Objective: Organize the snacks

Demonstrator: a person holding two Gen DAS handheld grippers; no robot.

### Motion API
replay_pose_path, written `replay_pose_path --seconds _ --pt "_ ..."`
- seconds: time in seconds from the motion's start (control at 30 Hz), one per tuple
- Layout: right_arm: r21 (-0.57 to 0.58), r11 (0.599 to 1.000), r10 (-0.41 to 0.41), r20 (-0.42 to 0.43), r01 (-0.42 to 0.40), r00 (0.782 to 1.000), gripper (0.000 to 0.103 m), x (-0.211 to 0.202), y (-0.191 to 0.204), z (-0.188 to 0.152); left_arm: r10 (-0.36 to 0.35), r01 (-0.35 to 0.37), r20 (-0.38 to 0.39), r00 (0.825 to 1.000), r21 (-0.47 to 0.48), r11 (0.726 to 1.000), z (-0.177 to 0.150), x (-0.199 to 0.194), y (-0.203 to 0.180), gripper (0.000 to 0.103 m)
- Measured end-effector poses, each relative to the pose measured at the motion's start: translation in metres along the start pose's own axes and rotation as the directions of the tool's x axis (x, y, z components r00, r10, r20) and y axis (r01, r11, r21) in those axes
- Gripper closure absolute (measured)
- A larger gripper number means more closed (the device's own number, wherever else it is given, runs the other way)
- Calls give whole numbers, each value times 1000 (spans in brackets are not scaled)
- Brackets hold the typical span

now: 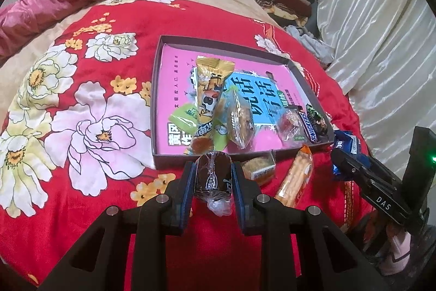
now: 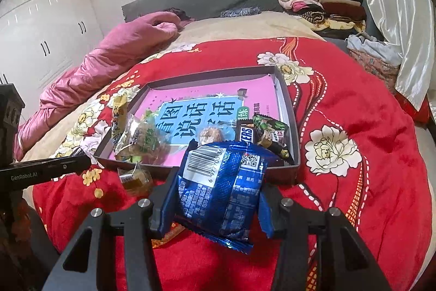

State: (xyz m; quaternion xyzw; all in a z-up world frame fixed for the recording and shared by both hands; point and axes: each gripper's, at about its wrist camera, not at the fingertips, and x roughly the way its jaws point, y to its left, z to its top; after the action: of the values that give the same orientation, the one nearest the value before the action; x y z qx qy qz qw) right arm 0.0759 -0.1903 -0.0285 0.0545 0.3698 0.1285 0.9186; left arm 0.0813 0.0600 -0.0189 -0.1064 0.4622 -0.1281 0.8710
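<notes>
While the left fingers grip a dark roll and the right fingers clamp a blue packet, the box lies at twelve o'clock from both, its near wall just beyond either snack, the roll's long axis pointing at it.

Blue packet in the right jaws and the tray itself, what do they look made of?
Blue packet: likely metallised plastic film, glossy; it crinkles, catches highlights and has a serrated sealed edge. Tray: probably cardboard, matt grey; thin straight walls with folded corners and a printed pink sheet on the floor.
</notes>
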Motion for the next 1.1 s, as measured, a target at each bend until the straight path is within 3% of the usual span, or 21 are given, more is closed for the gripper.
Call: replay_pose_path --seconds 0.33,1.1 --pt "-10 1000 1 35 -1 999 53 0 1 7 15 -15 26 1000 -6 1000 12 8 4 76" --pt "24 1000 -12 78 10 997 53 7 -10 21 12 -12 -2 1000 -35 999 30 45 9 76"
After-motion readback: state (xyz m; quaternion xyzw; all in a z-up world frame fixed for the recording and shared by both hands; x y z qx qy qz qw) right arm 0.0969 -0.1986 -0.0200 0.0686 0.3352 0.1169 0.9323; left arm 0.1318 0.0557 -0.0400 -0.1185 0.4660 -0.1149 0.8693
